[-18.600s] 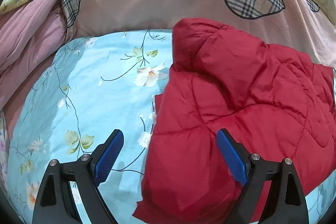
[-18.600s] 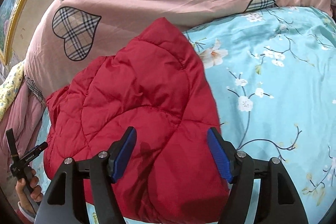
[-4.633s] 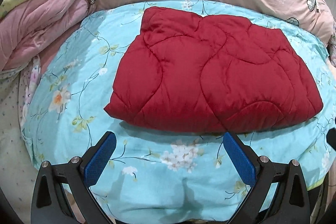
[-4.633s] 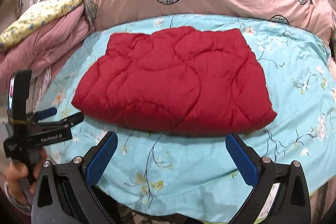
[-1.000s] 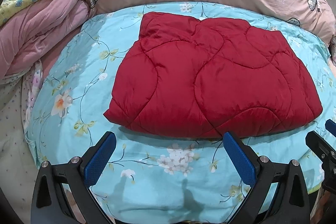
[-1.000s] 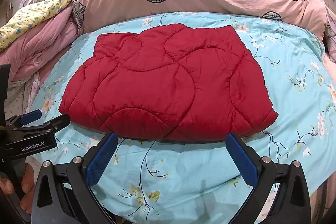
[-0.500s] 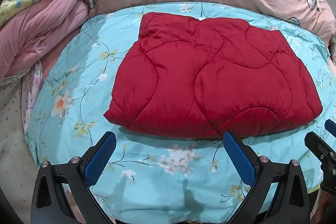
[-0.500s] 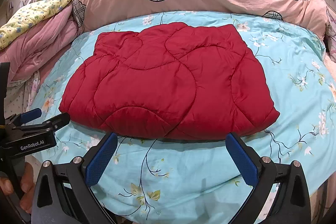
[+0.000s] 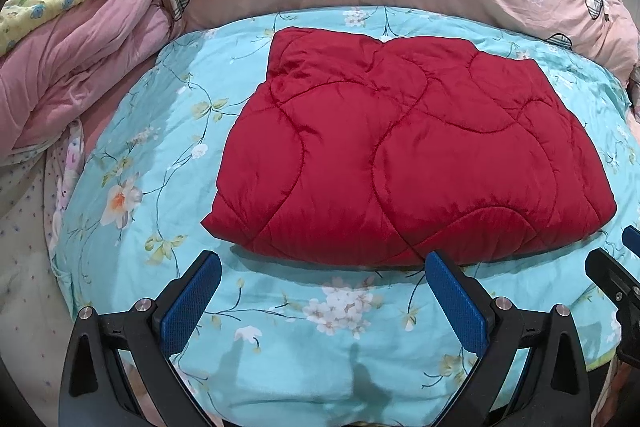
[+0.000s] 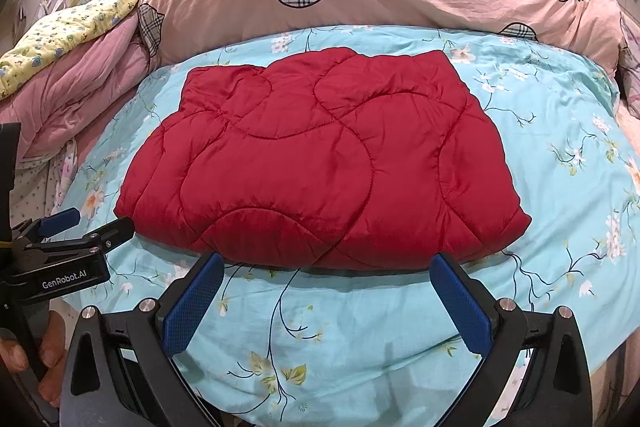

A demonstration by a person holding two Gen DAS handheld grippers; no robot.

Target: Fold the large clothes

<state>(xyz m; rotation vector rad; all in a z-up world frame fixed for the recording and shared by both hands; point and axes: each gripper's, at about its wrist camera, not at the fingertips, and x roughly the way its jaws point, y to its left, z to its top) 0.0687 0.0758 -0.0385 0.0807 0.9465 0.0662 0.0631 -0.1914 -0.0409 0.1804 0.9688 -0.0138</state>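
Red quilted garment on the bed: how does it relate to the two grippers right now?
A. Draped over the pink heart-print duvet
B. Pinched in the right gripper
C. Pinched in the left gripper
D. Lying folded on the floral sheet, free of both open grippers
D. The red quilted garment lies as a folded bundle on the light blue floral sheet, while the left gripper and right gripper stand open short of its near edge.

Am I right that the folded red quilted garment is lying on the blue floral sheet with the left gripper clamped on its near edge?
Not quite. The left gripper is open and apart from the folded red quilted garment, as the left wrist view shows. The garment does lie on the blue floral sheet.
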